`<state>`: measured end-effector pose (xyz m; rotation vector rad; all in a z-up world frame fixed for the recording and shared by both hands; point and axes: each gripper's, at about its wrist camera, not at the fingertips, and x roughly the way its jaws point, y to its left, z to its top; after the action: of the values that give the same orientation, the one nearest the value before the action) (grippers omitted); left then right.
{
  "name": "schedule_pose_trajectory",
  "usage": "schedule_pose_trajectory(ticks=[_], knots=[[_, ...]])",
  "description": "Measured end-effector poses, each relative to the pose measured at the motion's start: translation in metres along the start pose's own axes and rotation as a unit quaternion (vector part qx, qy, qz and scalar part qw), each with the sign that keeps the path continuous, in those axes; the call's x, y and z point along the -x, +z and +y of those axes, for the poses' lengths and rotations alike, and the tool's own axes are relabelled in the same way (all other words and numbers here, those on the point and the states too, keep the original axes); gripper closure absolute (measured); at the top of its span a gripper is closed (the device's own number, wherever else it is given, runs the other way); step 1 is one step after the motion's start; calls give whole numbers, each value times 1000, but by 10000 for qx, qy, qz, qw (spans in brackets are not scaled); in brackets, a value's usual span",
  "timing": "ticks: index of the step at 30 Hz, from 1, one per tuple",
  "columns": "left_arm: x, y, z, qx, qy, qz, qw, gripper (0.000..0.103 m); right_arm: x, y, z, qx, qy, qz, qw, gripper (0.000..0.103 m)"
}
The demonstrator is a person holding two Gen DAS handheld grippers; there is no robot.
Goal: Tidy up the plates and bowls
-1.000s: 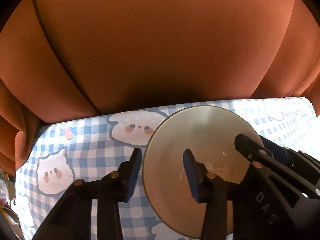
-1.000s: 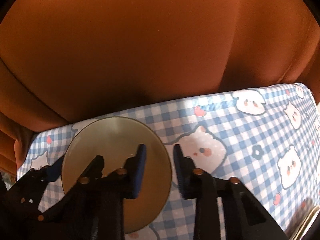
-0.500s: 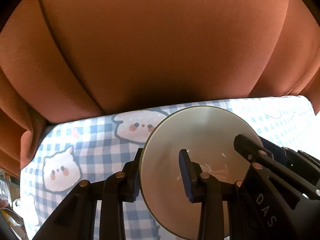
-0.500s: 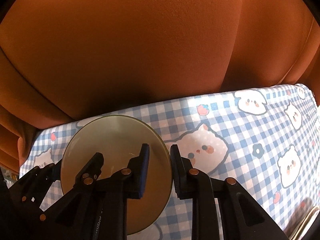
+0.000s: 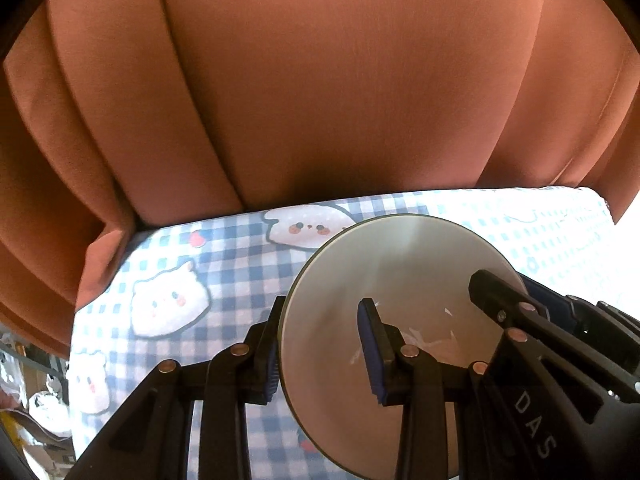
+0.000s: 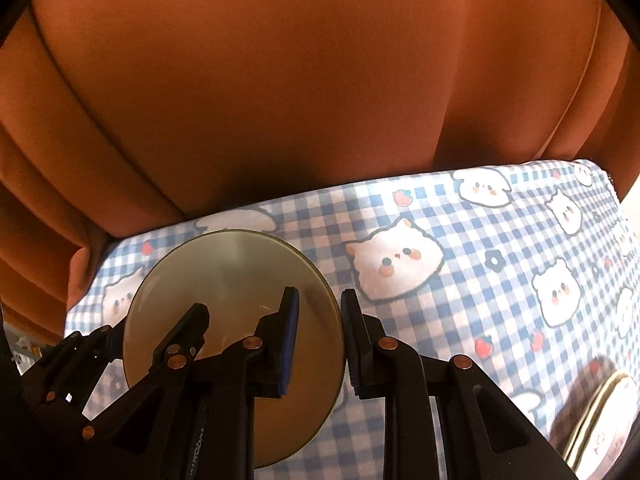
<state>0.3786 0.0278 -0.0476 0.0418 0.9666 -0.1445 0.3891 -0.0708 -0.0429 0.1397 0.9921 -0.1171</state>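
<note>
A round beige bowl (image 5: 400, 280) is held above the blue checked tablecloth (image 5: 224, 264). My left gripper (image 5: 322, 344) straddles its left rim, one finger outside and one inside, shut on it. My right gripper (image 6: 318, 340) straddles its right rim in the same way, shut on the bowl (image 6: 224, 280). Each gripper shows in the other's view: the right one (image 5: 520, 320) at the bowl's far side, the left one (image 6: 160, 340) at its left.
An orange curtain (image 5: 320, 100) hangs right behind the table's far edge. The tablecloth (image 6: 480, 260) has cat and bear prints. A striped object (image 6: 600, 412) lies at the lower right of the right wrist view. Clutter (image 5: 24, 392) lies off the table's left edge.
Both grippers have narrowed onto the bowl's rim. The bowl and grippers have risen a little, so more of the tablecloth shows beneath.
</note>
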Motion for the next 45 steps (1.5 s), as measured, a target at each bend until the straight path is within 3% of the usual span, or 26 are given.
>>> schedule_pose_trajectory(ticks=[17, 28, 45], knots=[[96, -40, 4, -103, -148, -335, 9993, 69, 101, -51, 21, -81, -101, -264, 9996, 78], [129, -74, -7, 103, -140, -410, 9990, 69, 141, -83, 10, -33, -1, -336, 9994, 78], [160, -113, -80, 397, 291, -430, 9979, 69, 172, -111, -59, 263, 538, -336, 9976, 78]])
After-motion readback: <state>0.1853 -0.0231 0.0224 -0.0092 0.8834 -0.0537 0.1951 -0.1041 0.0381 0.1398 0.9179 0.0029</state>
